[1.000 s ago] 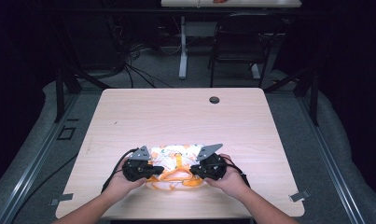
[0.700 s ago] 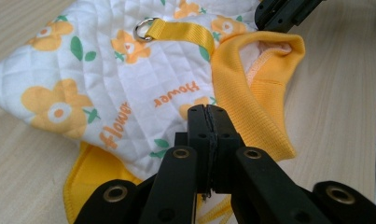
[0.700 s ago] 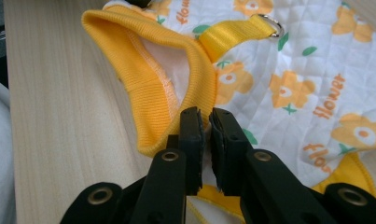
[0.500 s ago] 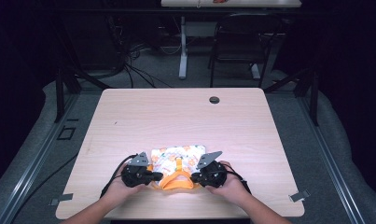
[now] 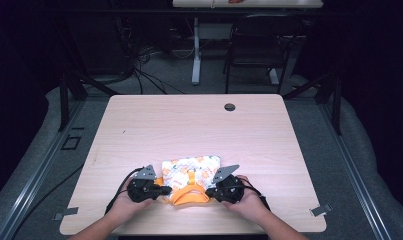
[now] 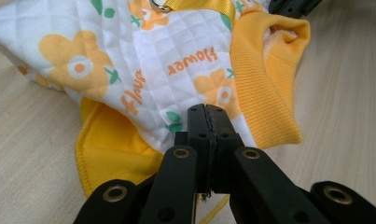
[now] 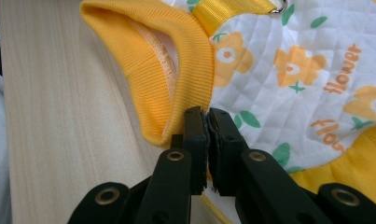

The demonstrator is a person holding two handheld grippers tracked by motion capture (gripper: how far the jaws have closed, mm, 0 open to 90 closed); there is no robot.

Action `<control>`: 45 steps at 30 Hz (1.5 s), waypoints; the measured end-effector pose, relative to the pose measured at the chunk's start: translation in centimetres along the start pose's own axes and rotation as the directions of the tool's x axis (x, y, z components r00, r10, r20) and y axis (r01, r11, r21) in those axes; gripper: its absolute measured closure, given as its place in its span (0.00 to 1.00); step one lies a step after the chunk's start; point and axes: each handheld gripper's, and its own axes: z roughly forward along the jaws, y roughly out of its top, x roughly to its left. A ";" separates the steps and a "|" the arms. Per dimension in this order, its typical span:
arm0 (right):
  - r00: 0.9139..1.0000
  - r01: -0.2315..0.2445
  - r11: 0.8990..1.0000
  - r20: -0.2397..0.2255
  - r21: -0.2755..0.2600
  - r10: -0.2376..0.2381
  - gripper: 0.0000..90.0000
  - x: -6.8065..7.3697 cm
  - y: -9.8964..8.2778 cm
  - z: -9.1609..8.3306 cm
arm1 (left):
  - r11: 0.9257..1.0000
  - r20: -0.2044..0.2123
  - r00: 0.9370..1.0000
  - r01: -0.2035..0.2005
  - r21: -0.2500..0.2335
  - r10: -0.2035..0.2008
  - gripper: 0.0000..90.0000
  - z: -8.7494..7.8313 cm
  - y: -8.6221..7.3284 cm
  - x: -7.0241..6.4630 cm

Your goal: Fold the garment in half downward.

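— Pale wood-grain table (image 5: 189,125), dark room beyond. Where did the garment sit?

— Near the front edge: a small quilted flower-print vest (image 5: 191,172), orange-trimmed, probably pet clothing, lying flat between both hands.

— And the grippers?

— The left gripper (image 6: 207,116) was clamped shut on the vest's lower edge; the right gripper (image 7: 204,123) was pinched together on fabric beside the ribbed collar (image 7: 176,65), likely to spread or fold it.

— Which way did it point?

— Collar toward the person, long axis running away across the table.
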 end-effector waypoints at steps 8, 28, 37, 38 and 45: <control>1.000 -0.006 1.000 0.004 -0.013 0.006 0.95 0.1 -0.1 0.1 | 1.000 -0.015 1.000 -0.009 0.002 0.009 1.00 0.1 0.0 0.0; 0.997 -0.073 0.997 0.011 -0.021 0.073 0.94 -1.6 0.7 0.9 | 0.999 -0.071 0.997 0.031 -0.014 -0.032 1.00 0.7 1.0 1.7; 0.994 -0.110 0.994 0.004 -0.024 0.110 0.94 -2.6 1.1 1.2 | 0.999 -0.096 0.995 0.038 -0.005 -0.039 1.00 1.0 1.7 2.6; 0.994 -0.110 0.994 0.010 -0.022 0.110 0.94 -2.7 1.2 1.3 | 0.999 -0.095 0.994 0.044 -0.003 -0.044 1.00 1.1 1.8 2.8; 0.993 -0.111 0.994 0.033 -0.003 0.111 0.94 -3.1 1.9 1.5 | 0.998 -0.111 0.992 0.058 0.006 -0.057 1.00 1.5 2.8 3.9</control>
